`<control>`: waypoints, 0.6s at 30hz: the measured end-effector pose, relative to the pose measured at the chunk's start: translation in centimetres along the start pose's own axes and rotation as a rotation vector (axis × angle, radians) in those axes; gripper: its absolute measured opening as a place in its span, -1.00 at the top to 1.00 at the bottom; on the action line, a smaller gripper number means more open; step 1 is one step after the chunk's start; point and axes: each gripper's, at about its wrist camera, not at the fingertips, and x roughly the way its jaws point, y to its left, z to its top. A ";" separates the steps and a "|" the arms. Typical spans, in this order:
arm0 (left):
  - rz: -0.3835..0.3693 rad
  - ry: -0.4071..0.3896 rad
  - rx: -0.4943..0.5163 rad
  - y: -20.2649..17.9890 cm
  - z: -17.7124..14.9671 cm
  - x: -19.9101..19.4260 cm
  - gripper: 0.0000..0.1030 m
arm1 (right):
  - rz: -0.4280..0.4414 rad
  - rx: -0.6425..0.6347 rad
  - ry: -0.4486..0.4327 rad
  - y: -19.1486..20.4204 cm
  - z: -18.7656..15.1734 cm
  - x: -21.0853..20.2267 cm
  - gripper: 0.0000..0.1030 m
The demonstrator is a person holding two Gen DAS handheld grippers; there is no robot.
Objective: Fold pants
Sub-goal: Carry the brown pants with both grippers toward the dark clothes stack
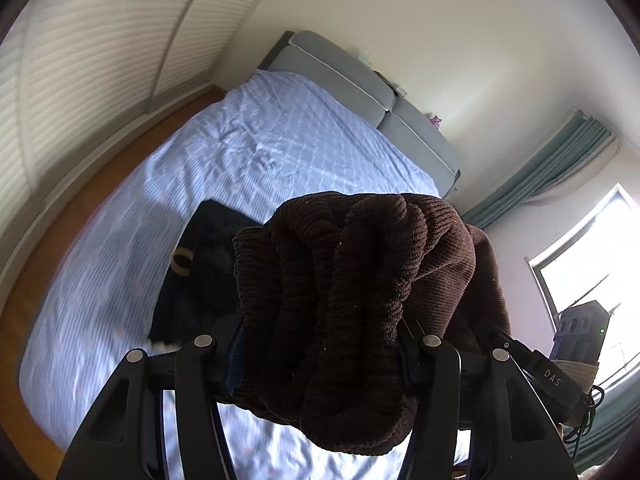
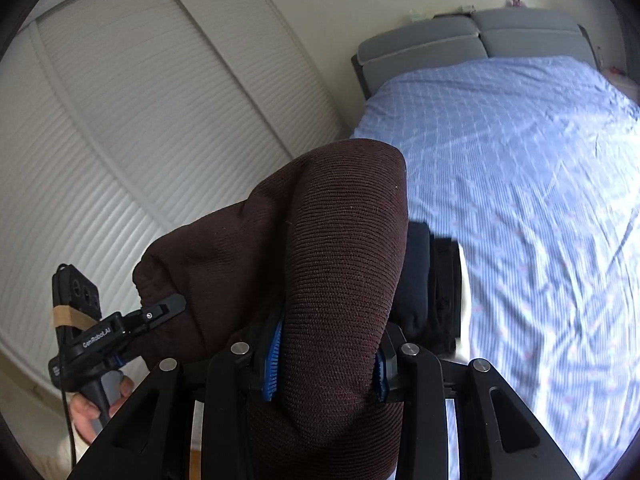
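Observation:
Dark brown ribbed pants point(image 1: 352, 280) hang bunched between both grippers, held up above the bed. My left gripper point(image 1: 320, 344) is shut on a thick gathered bundle of the pants. My right gripper point(image 2: 326, 356) is shut on another part of the same pants point(image 2: 340, 260), with its blue pads point(image 2: 274, 356) pressing the cloth. The left gripper also shows in the right wrist view point(image 2: 168, 308), at the cloth's far left edge, with a hand on its handle.
A bed with a light blue patterned sheet point(image 1: 280, 152) and grey headboard point(image 1: 352, 76) lies below. A stack of dark folded clothes point(image 1: 200, 272) sits on the bed, also showing in the right wrist view point(image 2: 436, 288). White slatted closet doors point(image 2: 140, 140), wooden floor point(image 1: 132, 148) and a window point(image 1: 592, 248) surround it.

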 end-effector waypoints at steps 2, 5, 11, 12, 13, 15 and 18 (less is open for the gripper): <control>-0.010 0.022 0.006 1.1 1.9 2.0 -0.07 | -0.023 -0.006 -0.009 0.0 1.1 1.9 0.30; -0.015 0.072 0.011 2.9 5.0 5.7 -0.07 | -0.065 0.003 0.009 -0.6 2.9 5.3 0.30; -0.005 0.161 0.005 5.4 8.3 12.1 -0.07 | -0.129 0.033 0.065 -2.0 6.0 10.9 0.30; -0.004 0.175 -0.001 5.9 8.5 13.2 -0.07 | -0.140 0.038 0.076 -2.6 6.2 11.9 0.30; 0.000 0.188 -0.004 6.3 8.5 14.0 -0.07 | -0.149 0.039 0.086 -3.0 6.3 12.7 0.30; 0.017 0.214 -0.003 7.2 8.4 15.8 -0.07 | -0.171 0.043 0.113 -3.9 6.3 14.4 0.30; 0.066 0.246 0.011 8.8 8.0 18.1 -0.06 | -0.199 0.024 0.148 -4.6 5.4 15.9 0.30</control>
